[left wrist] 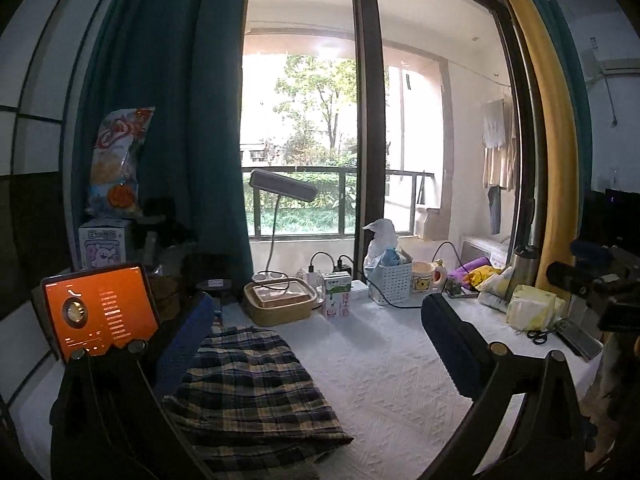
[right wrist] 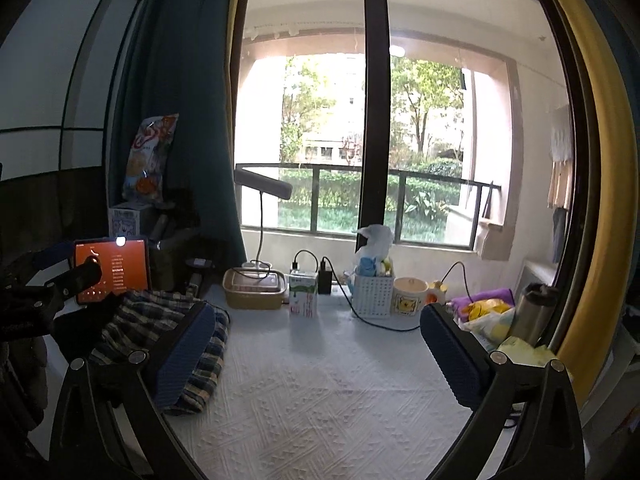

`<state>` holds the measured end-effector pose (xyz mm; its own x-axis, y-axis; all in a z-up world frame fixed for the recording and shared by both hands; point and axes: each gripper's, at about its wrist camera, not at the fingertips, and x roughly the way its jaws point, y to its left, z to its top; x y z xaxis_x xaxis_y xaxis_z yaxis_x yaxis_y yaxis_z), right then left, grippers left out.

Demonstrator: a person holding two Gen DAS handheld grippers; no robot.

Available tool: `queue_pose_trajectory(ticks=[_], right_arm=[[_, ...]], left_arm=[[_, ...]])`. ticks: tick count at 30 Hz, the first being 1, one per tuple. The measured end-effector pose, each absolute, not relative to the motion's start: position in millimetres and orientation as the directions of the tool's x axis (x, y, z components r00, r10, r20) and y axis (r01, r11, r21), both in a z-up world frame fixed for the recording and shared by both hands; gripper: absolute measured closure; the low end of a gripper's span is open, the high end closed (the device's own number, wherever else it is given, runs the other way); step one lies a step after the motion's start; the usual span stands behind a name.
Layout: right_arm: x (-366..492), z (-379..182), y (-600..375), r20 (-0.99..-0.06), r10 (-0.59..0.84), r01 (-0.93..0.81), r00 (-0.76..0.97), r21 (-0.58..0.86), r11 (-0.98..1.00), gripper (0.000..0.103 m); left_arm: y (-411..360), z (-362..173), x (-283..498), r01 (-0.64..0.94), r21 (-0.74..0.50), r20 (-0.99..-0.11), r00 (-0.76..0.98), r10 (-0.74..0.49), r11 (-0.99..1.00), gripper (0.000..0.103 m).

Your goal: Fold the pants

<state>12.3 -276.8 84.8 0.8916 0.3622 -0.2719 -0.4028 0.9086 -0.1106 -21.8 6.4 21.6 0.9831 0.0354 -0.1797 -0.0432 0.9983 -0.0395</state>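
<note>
Plaid cloth: the folded navy, tan and white checked pants (left wrist: 256, 392) lie flat on the white quilted desk (left wrist: 384, 380), at its left side, in front of the orange-screened tablet (left wrist: 100, 312).
Left tool: the left tool (left wrist: 320, 344) stands with its blue-padded fingers (left wrist: 184, 344) wide apart; the pants lie below and behind its left finger, nothing pinched between them.
Right tool: the right tool (right wrist: 320, 352) is likewise spread wide and empty (only bare desk shows in the gap), with the pants behind its left finger.
Back row: tan lidded box (left wrist: 280, 304), green-and-white milk carton (left wrist: 337, 294), white slotted basket (left wrist: 392, 280), yellow bear mug (left wrist: 425, 282).
</note>
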Motion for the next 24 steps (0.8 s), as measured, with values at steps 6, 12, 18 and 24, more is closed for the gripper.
queue_pose_trajectory(ticks=[6,12,18,24], right_arm=[[3,91,-270,-0.272,0.334,-0.379,0.902,-0.133,0.916,0.0],[-1,90,-266,-0.279,0.315,-0.362,0.907,-0.134,0.923,0.0],[-4,89,-264,-0.281,0.319,-0.364,0.905,-0.127,0.923,0.0],[-3,87,-262,-0.288,0.319,-0.366,0.903,-0.128,0.922,0.0]], left_arm=[[12,20,-32,-0.086,-0.001,-0.151,0.985,0.085,0.996,0.001],[22,20,-39,-0.122,-0.024,-0.131,0.984,0.118,0.992,0.001],[27,18,-41,-0.124,-0.042,-0.13,0.985,0.118,0.991,0.001],[29,17,-41,-0.131,-0.054,-0.134,0.983,0.122,0.99,0.001]])
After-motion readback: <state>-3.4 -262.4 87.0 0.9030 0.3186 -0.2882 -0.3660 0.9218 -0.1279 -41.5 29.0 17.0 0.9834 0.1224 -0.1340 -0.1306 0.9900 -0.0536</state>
